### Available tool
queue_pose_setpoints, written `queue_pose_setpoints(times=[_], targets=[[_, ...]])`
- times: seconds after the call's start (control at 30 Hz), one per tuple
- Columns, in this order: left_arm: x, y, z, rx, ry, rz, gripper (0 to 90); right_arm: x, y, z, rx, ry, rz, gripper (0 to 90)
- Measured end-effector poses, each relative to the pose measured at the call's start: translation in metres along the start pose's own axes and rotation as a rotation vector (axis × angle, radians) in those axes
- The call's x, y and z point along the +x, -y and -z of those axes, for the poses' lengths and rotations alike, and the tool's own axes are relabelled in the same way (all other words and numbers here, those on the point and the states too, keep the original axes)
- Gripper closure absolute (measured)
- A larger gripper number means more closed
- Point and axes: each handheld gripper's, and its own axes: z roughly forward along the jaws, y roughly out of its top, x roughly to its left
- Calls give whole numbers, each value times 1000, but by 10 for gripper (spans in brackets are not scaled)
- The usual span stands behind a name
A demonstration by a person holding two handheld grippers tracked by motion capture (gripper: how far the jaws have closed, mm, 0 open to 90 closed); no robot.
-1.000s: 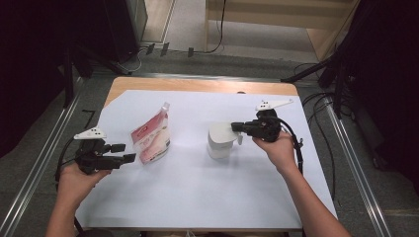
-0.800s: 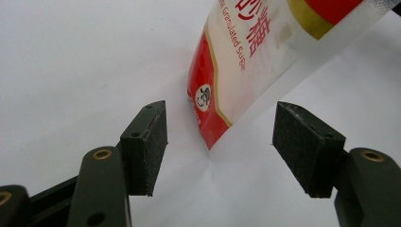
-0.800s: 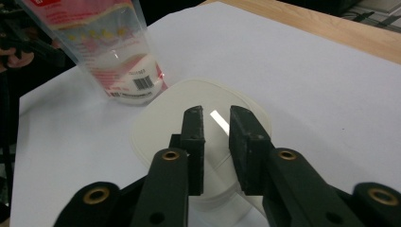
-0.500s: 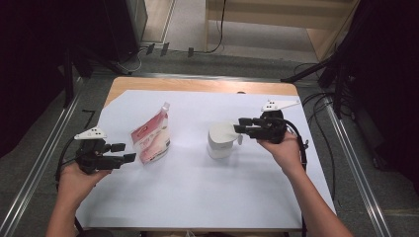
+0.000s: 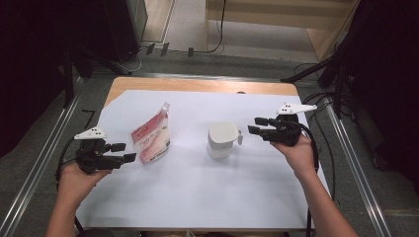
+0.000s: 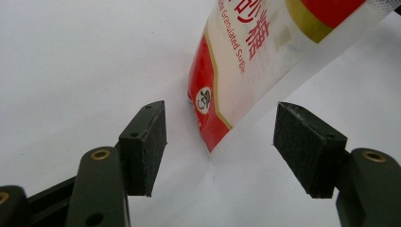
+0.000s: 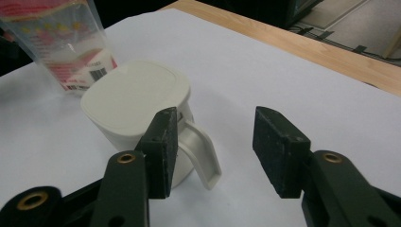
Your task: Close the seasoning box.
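Observation:
A white lidded mug [image 5: 222,139] stands mid-table with its handle [image 5: 239,137] turned toward my right gripper [image 5: 253,126]. That gripper hangs just right of the handle, apart from it. Its jaws have just been opening and hold nothing. In the right gripper view the mug [image 7: 137,101] sits ahead of the left pad, and the handle [image 7: 201,156] curves just past it, untouched. A red and white sugar pouch [image 5: 150,137] lies left of the mug. My left gripper [image 5: 129,152] is open at its near corner. The pouch's corner [image 6: 213,127] lies between the pads without contact.
A white sheet [image 5: 197,187] covers the wooden table, whose bare strip [image 5: 197,85] shows at the far edge. Metal rails run along both sides, and cables [image 5: 321,103] trail off the right side. Dark equipment stands behind on both sides.
My right gripper let go of the mug's handle, opened its jaws and drew back to the right. The mug stayed put. The left gripper and the pouch have not moved.

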Motion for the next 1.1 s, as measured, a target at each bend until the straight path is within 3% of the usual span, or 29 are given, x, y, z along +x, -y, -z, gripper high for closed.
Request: queue_pose_setpoints(times=[0.13, 0.47, 0.6, 0.73, 1.1], targets=[[0, 0, -1, 2, 0, -3, 365, -6, 7, 7, -5, 27, -9, 471], [0, -2, -4, 1, 1, -17, 356, -15, 27, 24, 8, 74, -32, 471], [-1, -3, -6, -6, -1, -27, 353, -20, 32, 29, -16, 96, -49, 459], [-1, -4, -7, -5, -2, -42, 348, -24, 38, 31, -25, 114, -80, 426], [-2, -7, -13, 1, -4, -62, 338, -25, 42, 27, -6, 123, -86, 401]])
